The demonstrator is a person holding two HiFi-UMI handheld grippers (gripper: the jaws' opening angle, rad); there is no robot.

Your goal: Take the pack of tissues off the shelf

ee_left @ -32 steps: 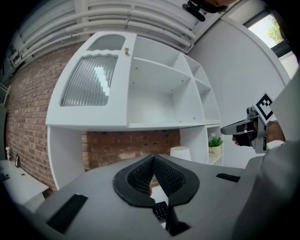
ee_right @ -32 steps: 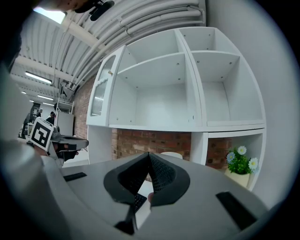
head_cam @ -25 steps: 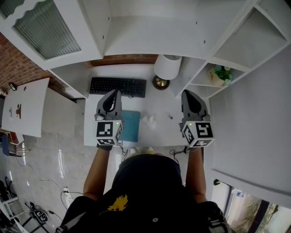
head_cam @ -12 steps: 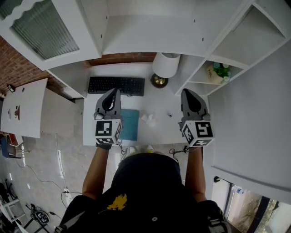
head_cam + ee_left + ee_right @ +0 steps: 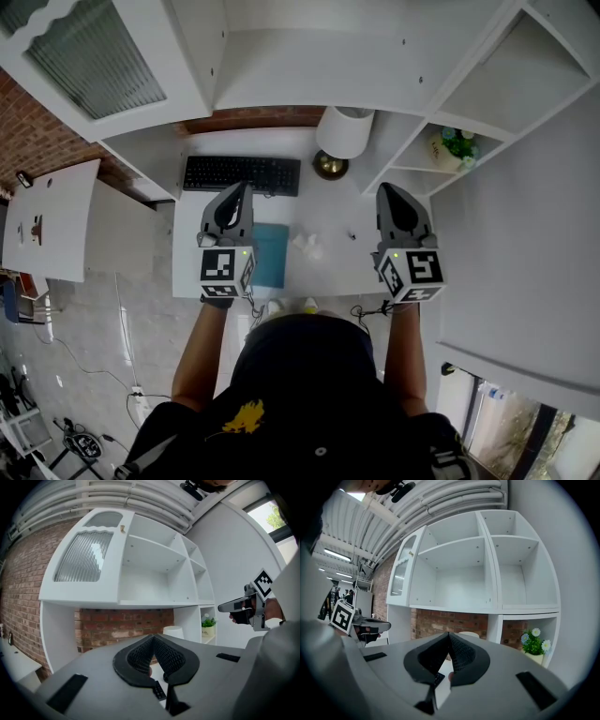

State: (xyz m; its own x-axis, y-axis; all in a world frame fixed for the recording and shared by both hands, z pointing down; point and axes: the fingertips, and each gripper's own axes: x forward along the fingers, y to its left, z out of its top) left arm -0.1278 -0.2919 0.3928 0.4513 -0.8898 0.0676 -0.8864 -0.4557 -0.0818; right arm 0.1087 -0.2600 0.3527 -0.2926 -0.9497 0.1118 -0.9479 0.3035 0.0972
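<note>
Head view: left gripper (image 5: pixel 240 192) and right gripper (image 5: pixel 387 192) are held short of the lamp (image 5: pixel 345 131), jaws together and empty, and no pack of tissues is made out on the shelf (image 5: pixel 412 161) right of it (only a potted plant (image 5: pixel 457 148), easily toppled by a blind reach).

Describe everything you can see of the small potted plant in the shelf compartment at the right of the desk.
The small potted plant has green leaves and a few white, daisy-like flowers in a pale cream pot; it may be artificial, though that cannot be told. It stands upright, alone in the lowest compartment in view at the right end of the white shelf unit. It rests on the compartment's floor, and nothing else can be seen touching it.
</note>
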